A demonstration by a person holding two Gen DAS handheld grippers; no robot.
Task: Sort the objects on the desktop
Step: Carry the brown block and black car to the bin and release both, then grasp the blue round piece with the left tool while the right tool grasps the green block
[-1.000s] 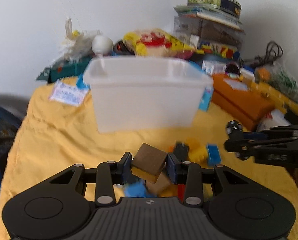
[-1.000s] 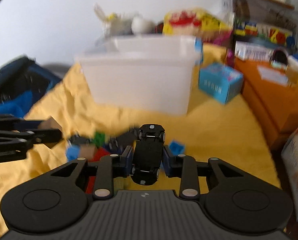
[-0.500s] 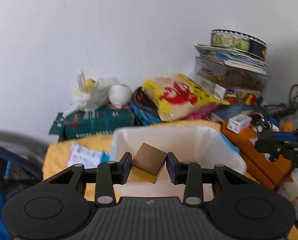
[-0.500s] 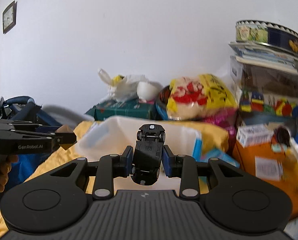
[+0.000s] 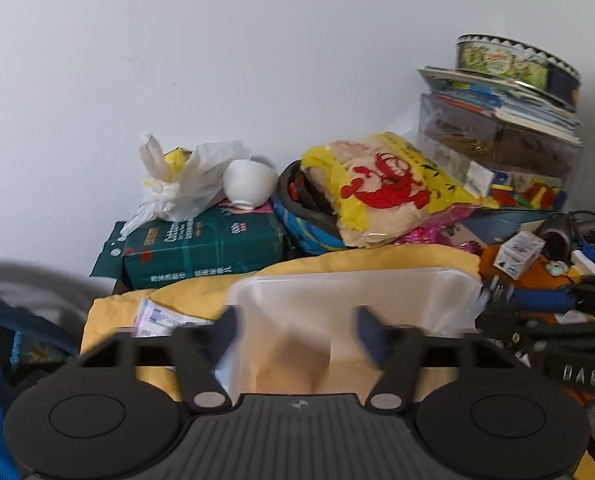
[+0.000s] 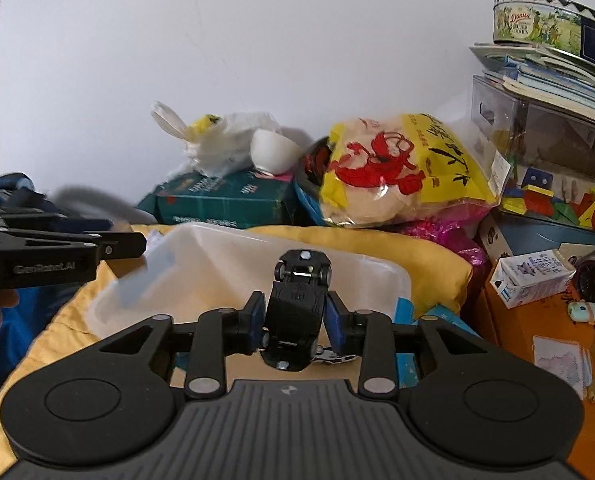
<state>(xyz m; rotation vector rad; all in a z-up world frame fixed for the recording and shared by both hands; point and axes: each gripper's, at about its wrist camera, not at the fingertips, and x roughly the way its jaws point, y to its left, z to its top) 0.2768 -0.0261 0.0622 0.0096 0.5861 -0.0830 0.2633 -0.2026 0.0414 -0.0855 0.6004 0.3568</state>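
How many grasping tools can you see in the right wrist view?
2. The right tool is bottom centre, jaws opening around a black toy car; the left tool shows at the left edge, jaws opening, by the white bin. None looks hidden.

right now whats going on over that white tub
A person is sorting toys with a hand-held gripper in each hand, both over the translucent white plastic bin. The left hand-held gripper is opening with nothing between its fingers. The right hand-held gripper is opening around a black toy car.
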